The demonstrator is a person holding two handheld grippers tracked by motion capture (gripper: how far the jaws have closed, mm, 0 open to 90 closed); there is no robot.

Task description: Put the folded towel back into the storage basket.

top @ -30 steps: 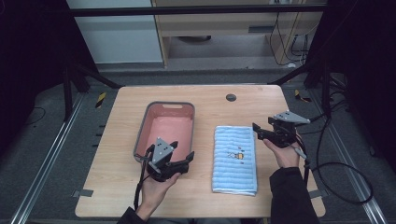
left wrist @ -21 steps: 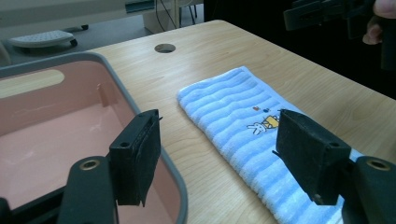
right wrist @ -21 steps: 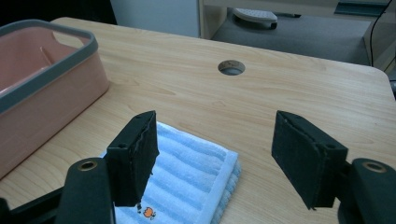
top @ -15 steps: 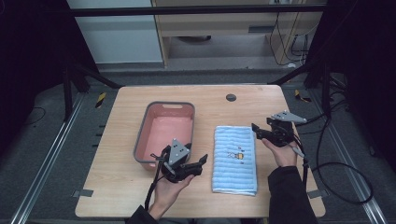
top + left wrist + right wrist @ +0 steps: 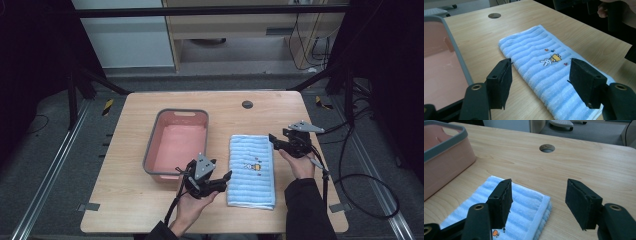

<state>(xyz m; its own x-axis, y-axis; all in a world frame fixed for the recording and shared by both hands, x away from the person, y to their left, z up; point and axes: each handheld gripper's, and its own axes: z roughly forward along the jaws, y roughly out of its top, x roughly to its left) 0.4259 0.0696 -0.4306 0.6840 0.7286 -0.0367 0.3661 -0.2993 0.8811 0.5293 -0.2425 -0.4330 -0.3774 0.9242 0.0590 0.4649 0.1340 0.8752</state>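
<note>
A folded light-blue striped towel (image 5: 251, 170) with a small rabbit print lies on the table right of a pink basin (image 5: 181, 112) with a grey rim. My left gripper (image 5: 224, 181) is at the towel's near left edge, pointing right. Its jaws are open and have just been closing. In the left gripper view the towel (image 5: 536, 50) lies ahead between the jaws of the left gripper (image 5: 540, 67), untouched. My right gripper (image 5: 276, 142) hovers at the towel's far right corner. It is open, its jaws have just been closing, and the corner (image 5: 524, 202) sits below the right gripper (image 5: 539, 187).
A round cable hole (image 5: 247, 104) sits at the table's far side. The basin's rim (image 5: 456, 55) is close on the left of the left gripper. Cables trail off the table's right edge (image 5: 350, 175). Bare wood lies between towel and basin.
My left hand has moved right, from in front of the basin to the towel's near left edge. The right gripper has dipped slightly toward the towel's far corner.
</note>
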